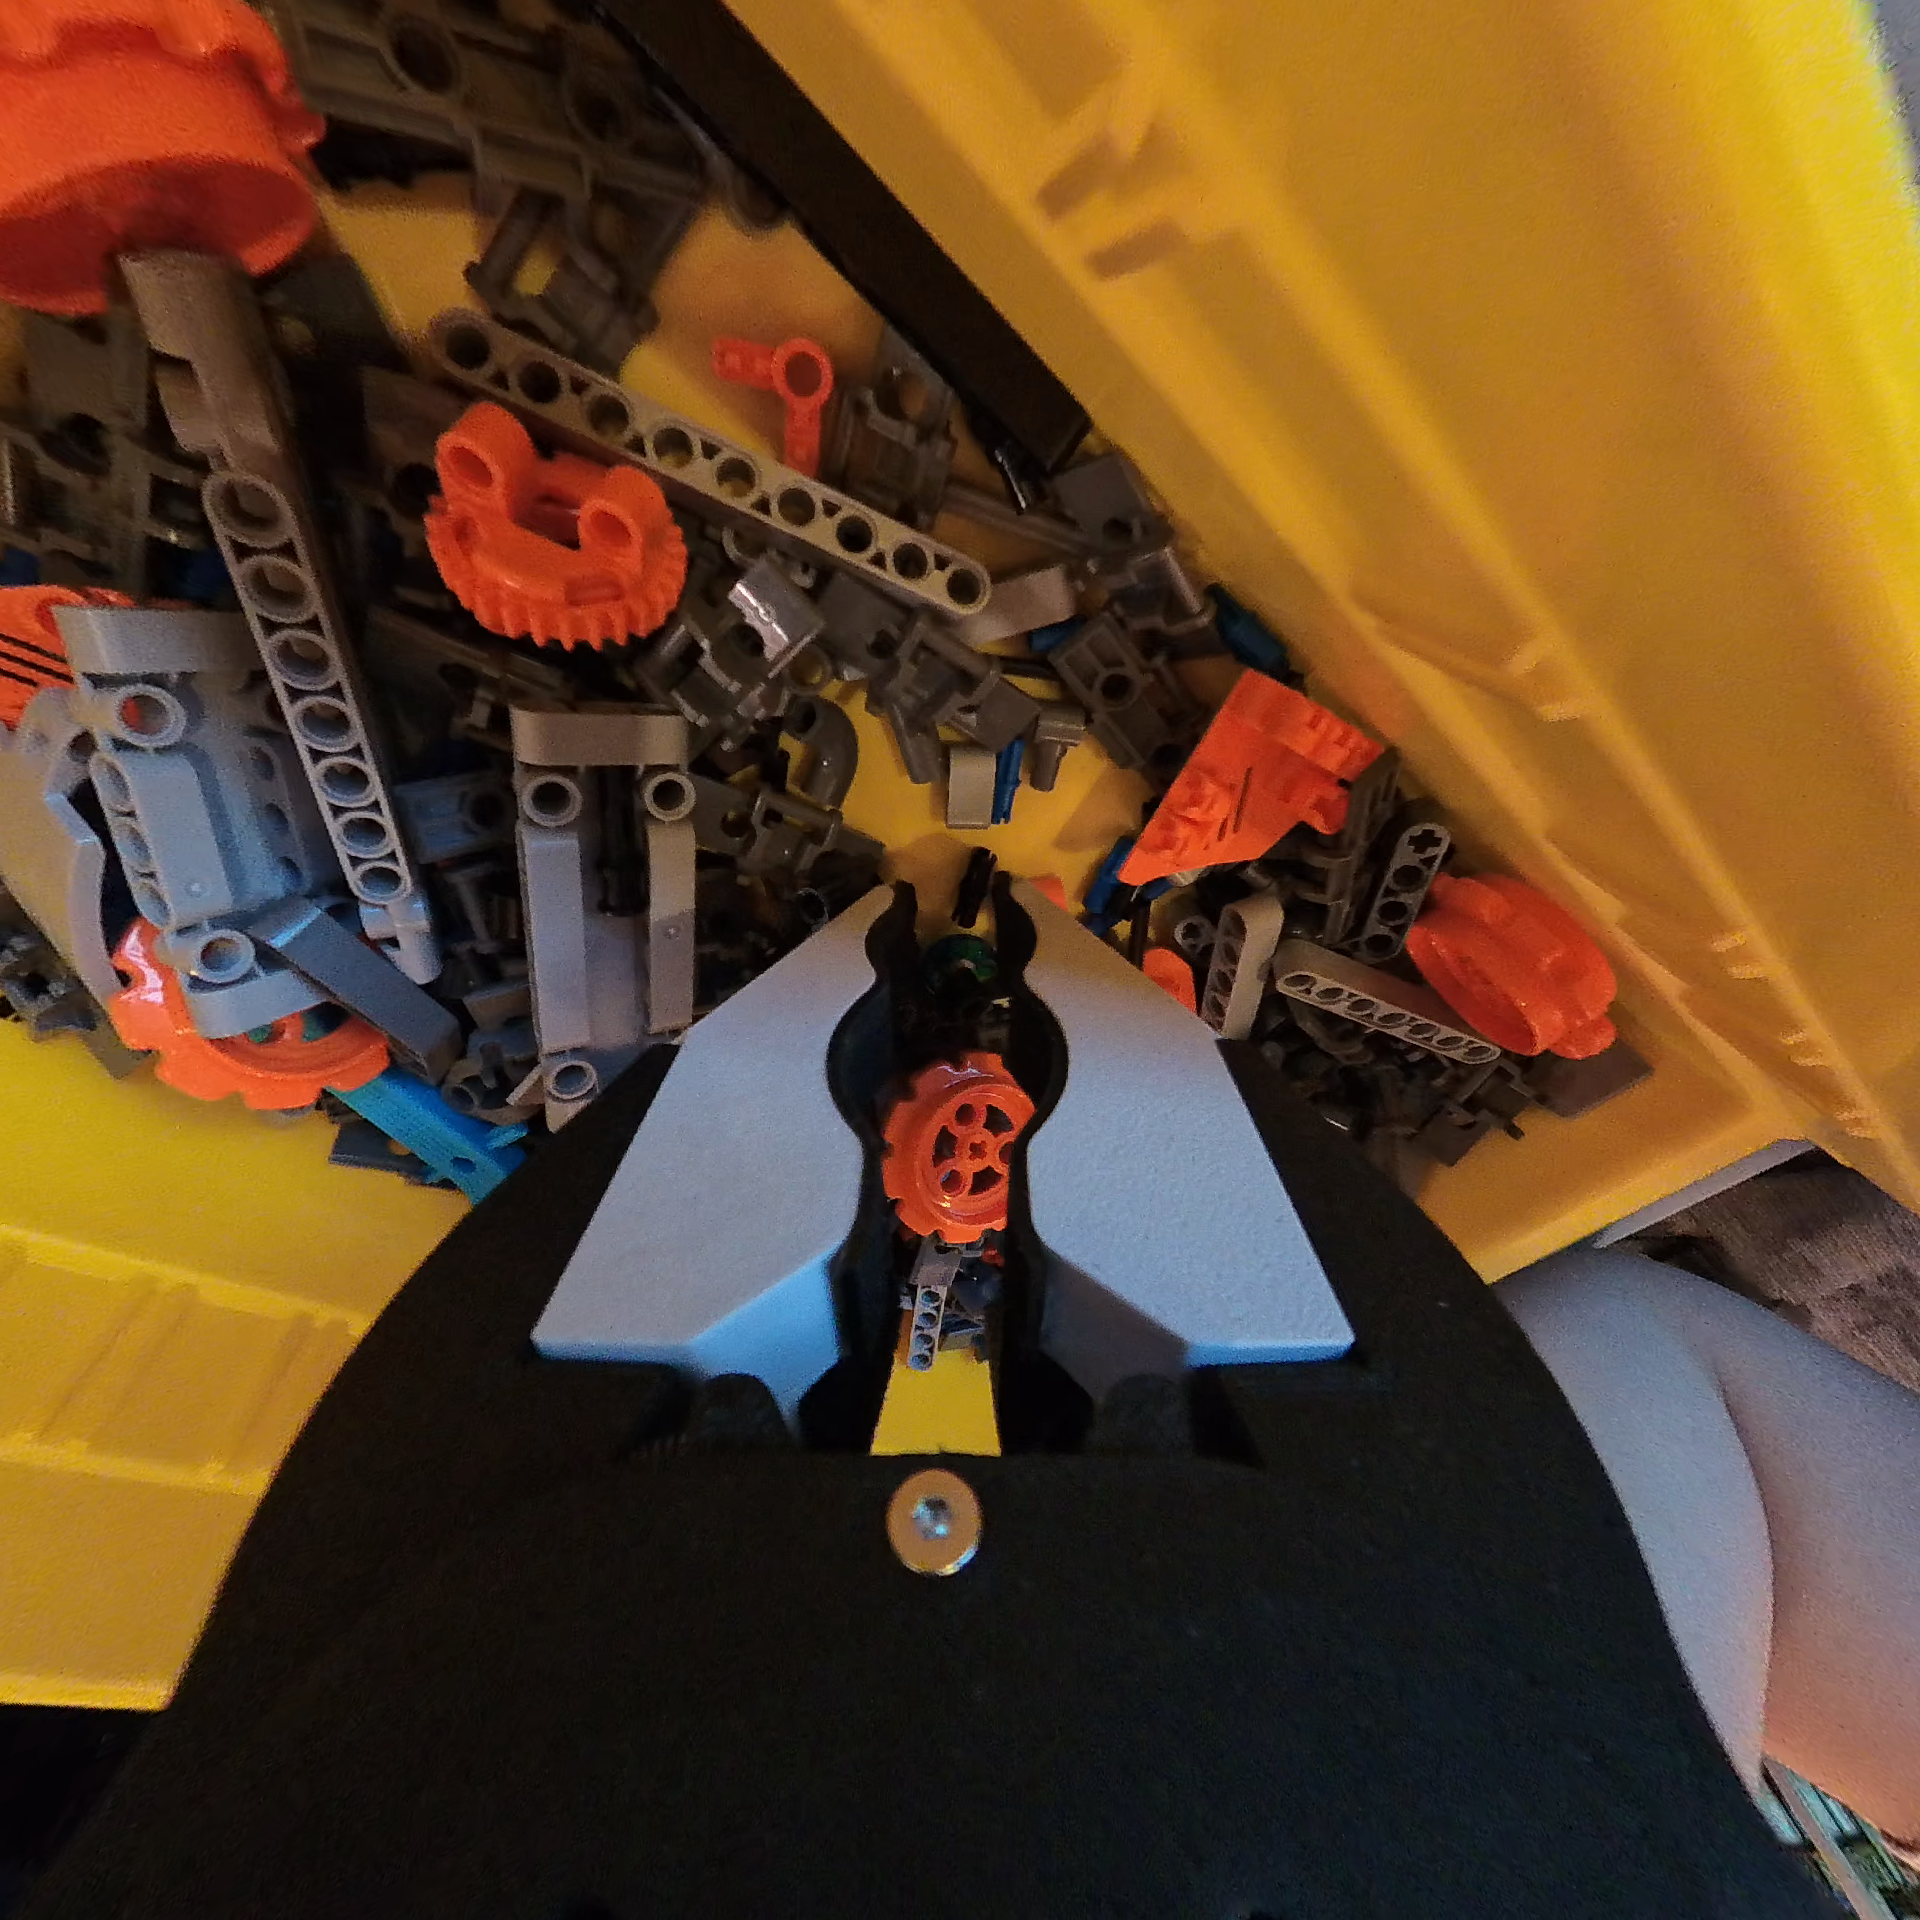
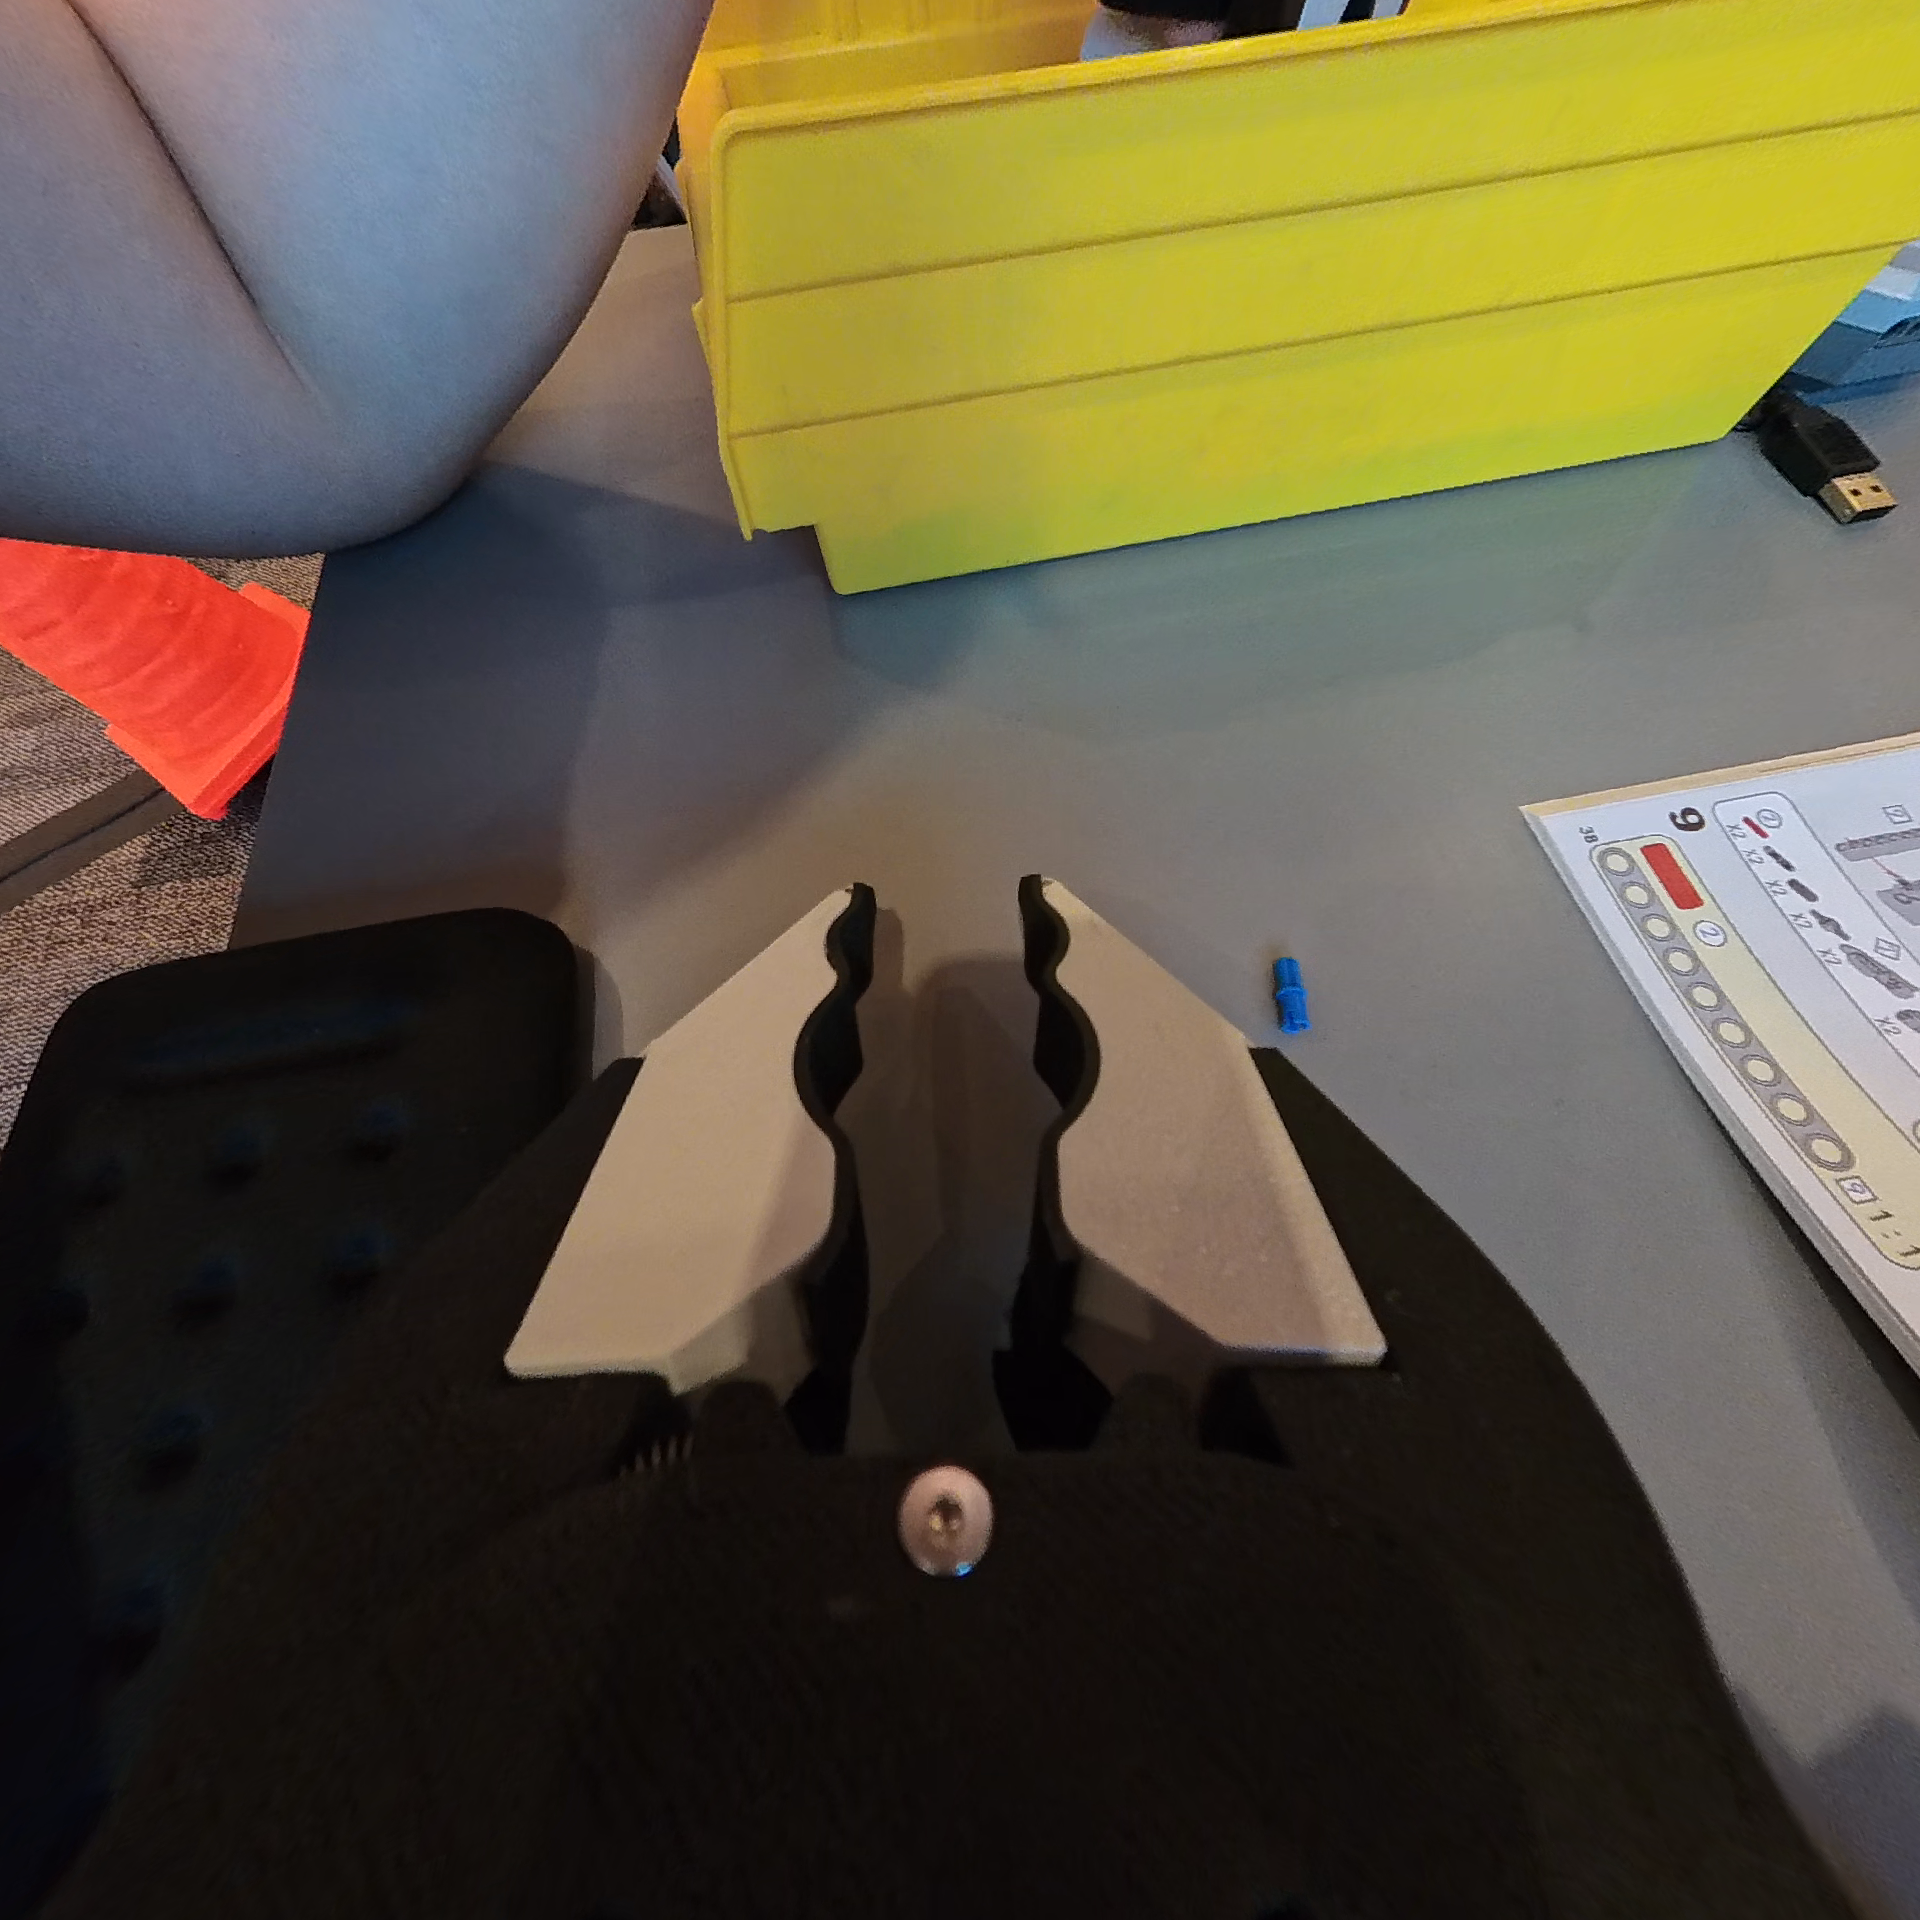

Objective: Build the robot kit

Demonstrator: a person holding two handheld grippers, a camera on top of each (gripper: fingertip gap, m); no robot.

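My left gripper (image 1: 951, 894) reaches down into a yellow bin (image 1: 1403, 436) full of grey, black and orange building parts. Its jaws stand a narrow gap apart, and a small black pin (image 1: 977, 883) lies between the tips, close to the right one. I cannot tell whether it is gripped. An orange gear (image 1: 961, 1143) shows through the gap, lower in the pile. My right gripper (image 2: 945, 894) is open and empty just above the grey table (image 2: 1143, 727). A small blue pin (image 2: 1290, 994) lies on the table just right of its right finger.
The yellow bin (image 2: 1247, 312) stands on the table ahead of the right gripper. An instruction booklet (image 2: 1766, 987) lies at the right edge, with a black cable plug (image 2: 1829, 468) behind it. An orange plastic piece (image 2: 145, 665) and a person's pale sleeve (image 2: 260, 260) are at the left. To reach the orange gear (image 1: 961, 1143) in a straight line is about 5 cm for my left fingers, about 25 cm for my right.
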